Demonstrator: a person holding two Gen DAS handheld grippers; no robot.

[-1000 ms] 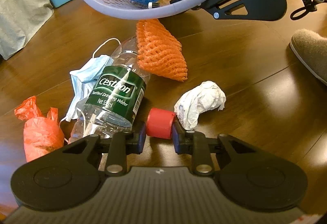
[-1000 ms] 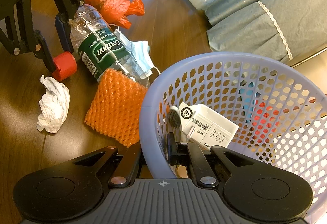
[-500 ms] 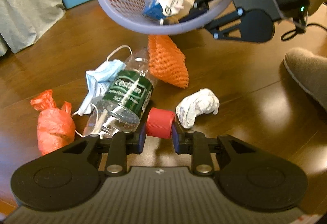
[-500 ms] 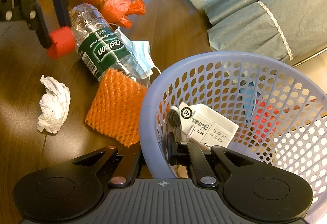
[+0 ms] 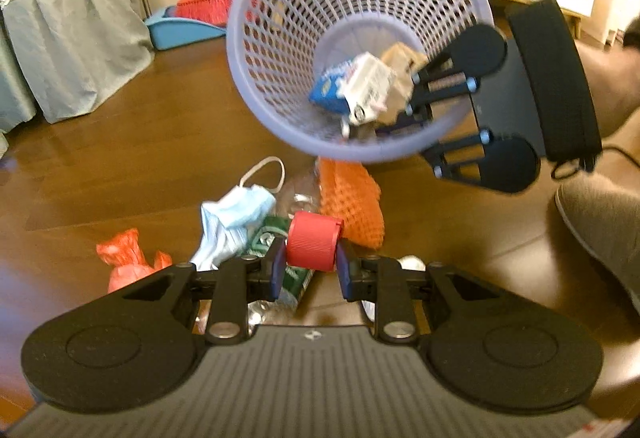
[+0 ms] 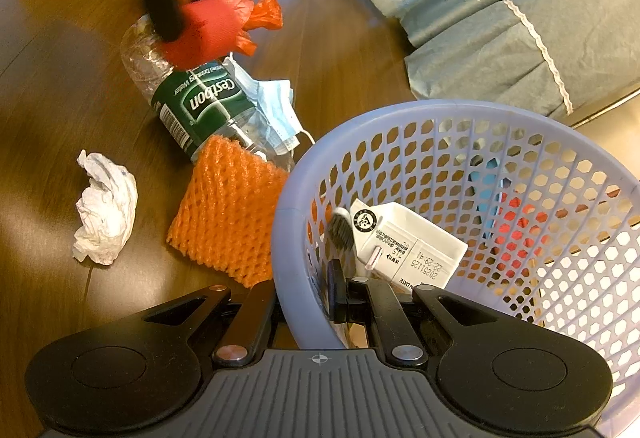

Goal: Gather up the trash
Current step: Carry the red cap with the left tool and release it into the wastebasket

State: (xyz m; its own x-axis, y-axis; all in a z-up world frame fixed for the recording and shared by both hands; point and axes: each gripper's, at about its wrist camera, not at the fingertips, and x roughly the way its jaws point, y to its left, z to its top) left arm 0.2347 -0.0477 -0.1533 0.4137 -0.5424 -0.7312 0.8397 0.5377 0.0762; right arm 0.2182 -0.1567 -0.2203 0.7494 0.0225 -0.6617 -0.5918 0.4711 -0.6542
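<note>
Two claws are at work: the left claw (image 5: 311, 270) pinches a red ribbed bottle cap (image 5: 311, 247) between its blue pads, lifted above the wooden floor (image 5: 120, 166), while the right claw (image 6: 308, 298) clamps the rim of a lavender mesh basket (image 6: 296, 238), tipped toward the cap. Inside lie a white-and-blue carton (image 6: 404, 250) and brown crumpled paper (image 5: 402, 76). Below on the floor sit a clear, green-labelled bottle (image 6: 200, 102), blue face mask (image 5: 236, 214), orange foam net (image 6: 228, 214), orange bag (image 5: 126, 258) and crumpled tissue (image 6: 105, 210).
</note>
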